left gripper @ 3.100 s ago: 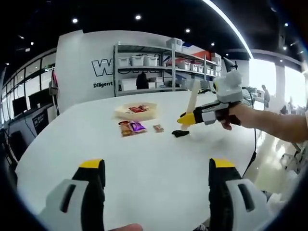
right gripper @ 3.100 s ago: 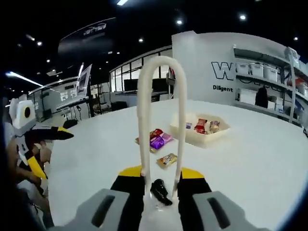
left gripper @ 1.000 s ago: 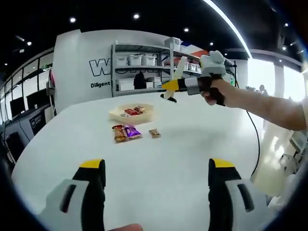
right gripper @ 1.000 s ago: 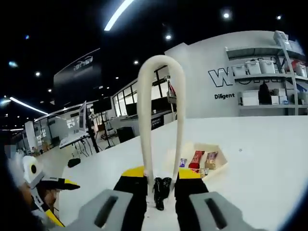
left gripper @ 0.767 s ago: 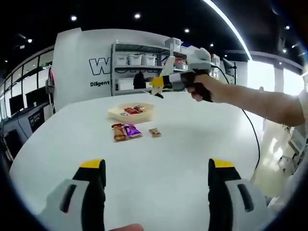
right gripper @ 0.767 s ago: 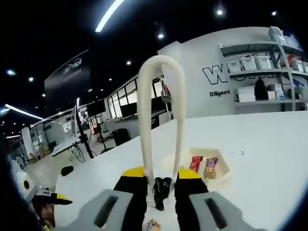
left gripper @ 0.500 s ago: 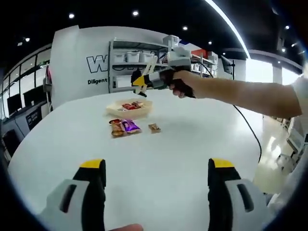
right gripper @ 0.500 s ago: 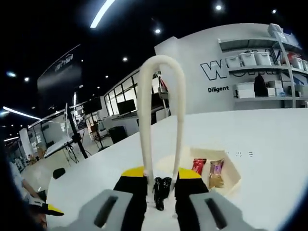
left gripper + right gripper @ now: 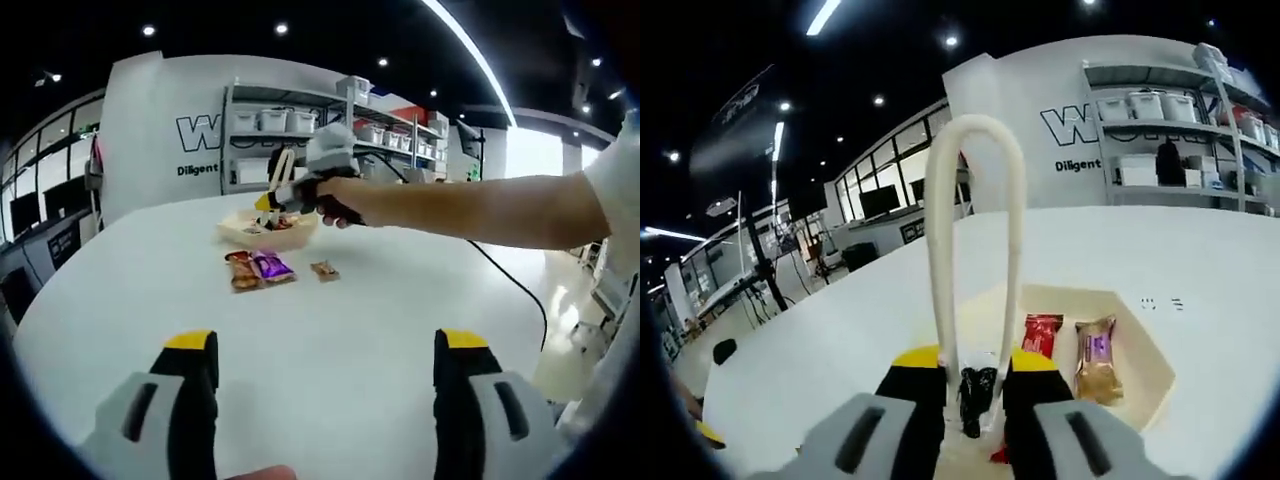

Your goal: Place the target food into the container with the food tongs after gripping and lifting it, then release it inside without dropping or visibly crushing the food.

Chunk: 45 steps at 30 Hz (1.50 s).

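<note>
Standing back from the white table (image 9: 330, 340), shelving (image 9: 290, 140) with bins lines the far wall. Two wrapped snacks (image 9: 255, 268) and a smaller one (image 9: 323, 270) lie on the table just in front of the cream container (image 9: 1140, 350). Inside it sit a red packet (image 9: 1040, 335) and a gold-wrapped bar (image 9: 1097, 360), side by side. The right claw (image 9: 976, 385) is clenched on cream food tongs (image 9: 975, 250), whose tips pinch a small dark food piece (image 9: 975, 395) between the jaws, above the container. The left claw (image 9: 325, 400) hangs released, low over bare table, well apart from the container.
</note>
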Each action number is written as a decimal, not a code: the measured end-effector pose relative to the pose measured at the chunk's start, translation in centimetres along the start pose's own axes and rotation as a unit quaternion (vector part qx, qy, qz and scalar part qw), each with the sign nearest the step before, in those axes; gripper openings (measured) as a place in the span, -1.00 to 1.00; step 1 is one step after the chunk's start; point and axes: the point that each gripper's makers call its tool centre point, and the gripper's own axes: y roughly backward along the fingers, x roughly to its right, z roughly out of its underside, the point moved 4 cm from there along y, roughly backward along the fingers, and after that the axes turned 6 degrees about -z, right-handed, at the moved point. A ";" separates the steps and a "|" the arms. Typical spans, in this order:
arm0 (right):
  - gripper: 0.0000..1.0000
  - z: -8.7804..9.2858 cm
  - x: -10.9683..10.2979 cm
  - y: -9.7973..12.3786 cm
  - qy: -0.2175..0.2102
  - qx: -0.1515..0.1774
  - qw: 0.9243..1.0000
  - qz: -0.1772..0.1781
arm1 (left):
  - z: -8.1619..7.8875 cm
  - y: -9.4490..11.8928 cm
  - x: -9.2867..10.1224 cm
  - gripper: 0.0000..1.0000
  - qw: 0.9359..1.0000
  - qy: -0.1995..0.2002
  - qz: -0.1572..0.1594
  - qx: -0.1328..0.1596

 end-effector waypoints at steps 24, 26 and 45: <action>-0.66 -0.1 0.1 -1.8 0.044 -0.036 0.998 0.034 | 0.8 0.6 -2.3 0.74 1.000 0.019 -0.016 0.000; -0.66 -0.3 -0.1 -1.5 0.043 -0.033 0.998 0.031 | 0.7 0.6 -2.5 0.74 1.000 0.019 -0.019 0.001; -0.66 -1.4 -4.1 6.1 0.041 -0.007 0.999 0.001 | -1.1 3.1 -2.0 0.87 0.998 0.027 -0.041 0.029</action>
